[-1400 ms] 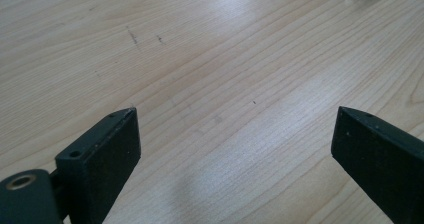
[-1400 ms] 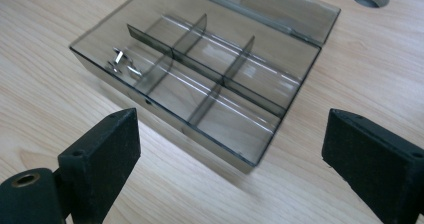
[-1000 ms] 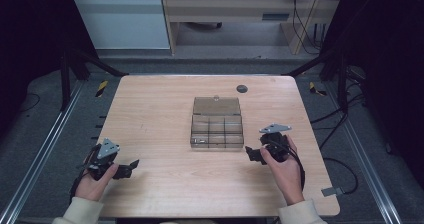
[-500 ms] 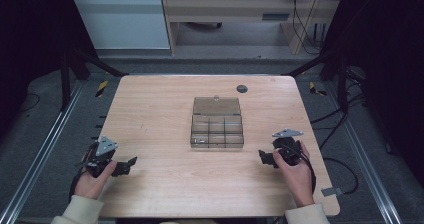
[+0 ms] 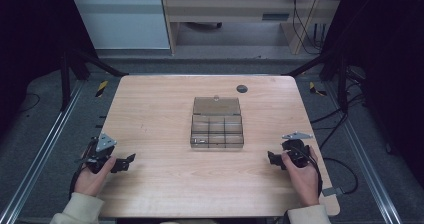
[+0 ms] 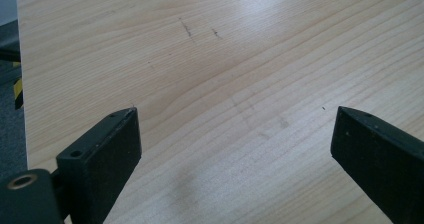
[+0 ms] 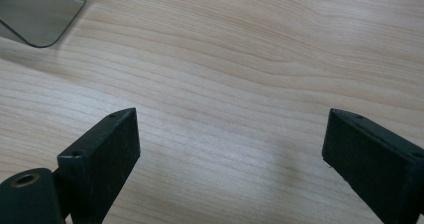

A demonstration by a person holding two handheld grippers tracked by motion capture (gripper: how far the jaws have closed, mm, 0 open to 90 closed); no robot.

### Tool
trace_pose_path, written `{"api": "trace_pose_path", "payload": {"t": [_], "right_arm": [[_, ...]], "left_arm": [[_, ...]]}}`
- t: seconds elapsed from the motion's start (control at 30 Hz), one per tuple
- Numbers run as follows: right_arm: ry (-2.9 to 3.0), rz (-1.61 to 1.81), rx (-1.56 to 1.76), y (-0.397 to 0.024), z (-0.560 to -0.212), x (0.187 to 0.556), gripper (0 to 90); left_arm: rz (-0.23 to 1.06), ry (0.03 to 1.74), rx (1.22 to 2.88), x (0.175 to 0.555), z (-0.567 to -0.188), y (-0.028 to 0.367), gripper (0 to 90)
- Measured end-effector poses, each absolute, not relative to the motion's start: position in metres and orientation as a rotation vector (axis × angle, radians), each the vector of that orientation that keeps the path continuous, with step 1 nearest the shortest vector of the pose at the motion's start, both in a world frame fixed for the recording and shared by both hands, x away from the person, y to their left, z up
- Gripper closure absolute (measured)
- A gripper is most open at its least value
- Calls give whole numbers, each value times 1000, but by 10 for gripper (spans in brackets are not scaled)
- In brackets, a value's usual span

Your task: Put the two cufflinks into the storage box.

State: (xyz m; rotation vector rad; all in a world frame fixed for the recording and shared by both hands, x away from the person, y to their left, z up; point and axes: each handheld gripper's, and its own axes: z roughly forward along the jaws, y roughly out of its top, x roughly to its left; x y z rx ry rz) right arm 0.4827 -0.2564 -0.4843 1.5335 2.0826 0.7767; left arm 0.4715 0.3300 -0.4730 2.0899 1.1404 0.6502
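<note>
Sitting near the middle of the pale wood-grain counter point(image 5: 150, 114), the smoky translucent plastic compartment box point(image 5: 217, 123) is a rounded-corner rectangle with its lid laid open on the far side and small dividers splitting the near tray into cells. Well to the left of the box and nearer the person, the left hand-held gripper point(image 5: 127, 160) lies close to the counter's left edge, its flat black jaws spread wide over bare wood. Well to the right of the box, the right hand-held gripper point(image 5: 270, 159) rests near the right edge, jaws likewise spread with nothing between them; a rounded corner of the box shows far off in the right gripper view. Beyond the box, a small dark round plug point(image 5: 242, 88) sits in the counter. Bare wood surrounds the box on all sides; grey floor and black frame rails ring the counter.
</note>
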Motion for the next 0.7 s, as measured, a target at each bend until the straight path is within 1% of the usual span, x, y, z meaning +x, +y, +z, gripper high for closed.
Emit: {"api": "trace_pose_path", "payload": {"t": [0.47,0.7], "right_arm": [[2060,743,1628,-271,-491,473,86],[2060,730,1696,-277,-493,464,86]], "left_arm": [[615,1162,2136,492,-484,329,59],[589,1154,2162,495,-488,322,58]]}}
